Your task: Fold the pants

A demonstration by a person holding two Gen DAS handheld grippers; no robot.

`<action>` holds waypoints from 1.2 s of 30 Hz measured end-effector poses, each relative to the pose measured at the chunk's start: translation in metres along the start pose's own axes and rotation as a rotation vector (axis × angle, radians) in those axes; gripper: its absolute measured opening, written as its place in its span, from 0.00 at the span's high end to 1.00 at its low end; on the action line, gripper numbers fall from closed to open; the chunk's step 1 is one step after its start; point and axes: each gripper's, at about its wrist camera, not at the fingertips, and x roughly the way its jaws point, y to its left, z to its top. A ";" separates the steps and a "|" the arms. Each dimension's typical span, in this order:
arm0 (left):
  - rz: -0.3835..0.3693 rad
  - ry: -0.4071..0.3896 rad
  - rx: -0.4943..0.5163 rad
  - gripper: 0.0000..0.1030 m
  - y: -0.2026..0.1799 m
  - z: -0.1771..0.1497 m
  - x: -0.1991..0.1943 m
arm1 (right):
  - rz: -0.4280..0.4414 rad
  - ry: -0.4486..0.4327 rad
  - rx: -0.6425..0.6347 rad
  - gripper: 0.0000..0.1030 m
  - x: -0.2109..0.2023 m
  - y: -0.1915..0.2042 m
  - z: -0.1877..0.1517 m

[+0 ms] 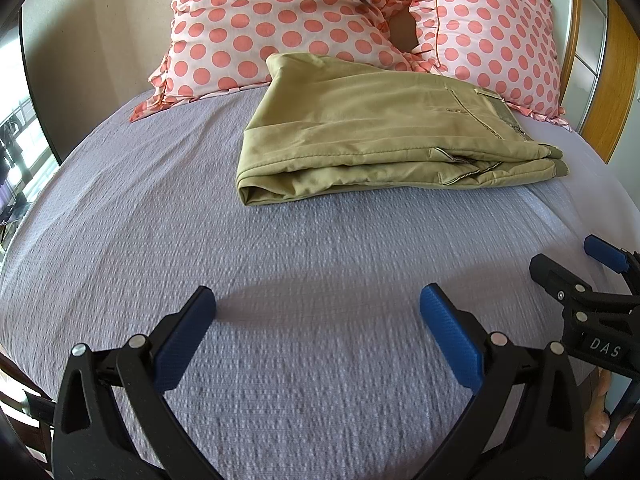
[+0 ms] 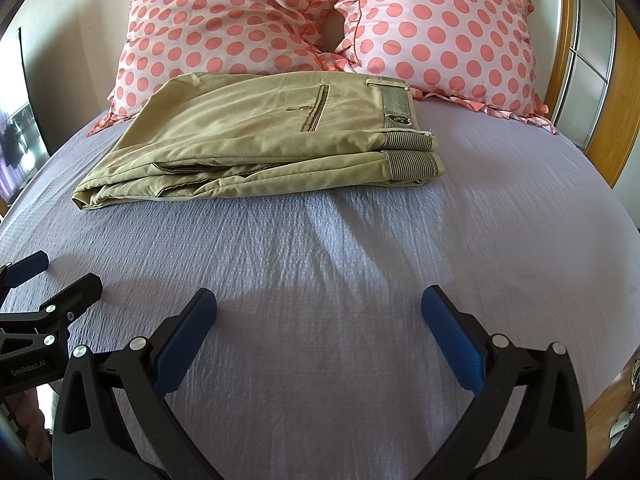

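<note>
Khaki pants (image 1: 360, 132) lie folded into a compact stack on the lilac bedspread (image 1: 280, 260), near the pillows; they also show in the right wrist view (image 2: 256, 140), with the striped waistband lining at the right end. My left gripper (image 1: 318, 304) is open and empty, hovering over the bedspread well short of the pants. My right gripper (image 2: 319, 306) is open and empty too, also back from the pants. The right gripper shows at the right edge of the left wrist view (image 1: 576, 268). The left gripper shows at the left edge of the right wrist view (image 2: 52, 276).
Two pink pillows with coral dots lean at the head of the bed (image 1: 280, 20) (image 2: 440, 28). A wooden bed frame (image 2: 560, 60) curves along the right. A wall and a window are to the left.
</note>
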 end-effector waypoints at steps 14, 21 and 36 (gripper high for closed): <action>0.000 0.004 -0.001 0.02 -0.001 -0.001 0.001 | 0.000 0.000 0.000 0.01 0.000 0.000 0.000; -0.002 0.027 0.000 0.02 0.000 0.004 0.002 | 0.000 0.000 0.000 0.01 0.000 0.000 0.000; -0.004 0.054 -0.002 0.02 0.000 0.007 0.005 | 0.001 0.000 -0.001 0.01 0.000 0.000 0.000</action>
